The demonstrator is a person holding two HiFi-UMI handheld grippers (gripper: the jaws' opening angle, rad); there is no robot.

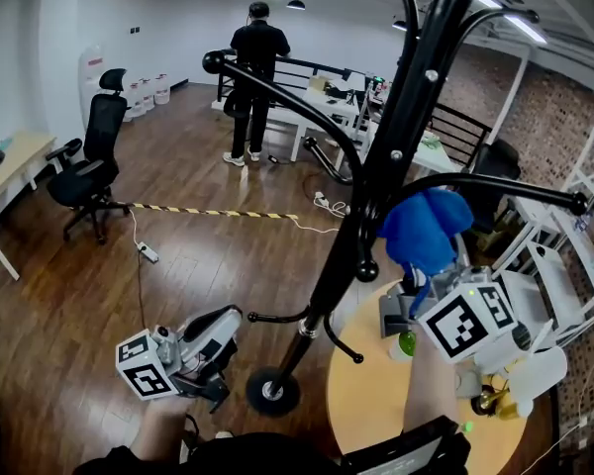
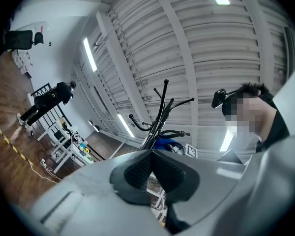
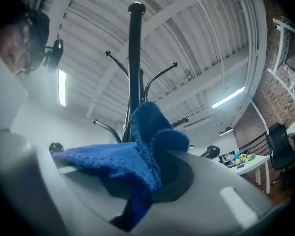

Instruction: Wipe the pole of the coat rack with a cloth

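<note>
The black coat rack pole [image 1: 376, 191] rises from a round base [image 1: 272, 391] on the wood floor, with curved hook arms branching off it. A blue cloth [image 1: 426, 228] is bunched just right of the pole at mid height, and my right gripper [image 1: 416, 283] is shut on it from below. In the right gripper view the cloth [image 3: 137, 156] fills the jaws and the pole [image 3: 134, 68] stands right behind it; I cannot tell if they touch. My left gripper [image 1: 230, 320] hangs low, left of the base, shut on nothing. Its view shows the rack [image 2: 160, 112] at a distance.
A round wooden table [image 1: 371, 409] with small items stands under my right arm. A hook arm [image 1: 277, 92] reaches left above my left gripper. A black office chair [image 1: 91, 161], floor tape [image 1: 208, 211], white desks and a standing person [image 1: 255, 67] lie farther back.
</note>
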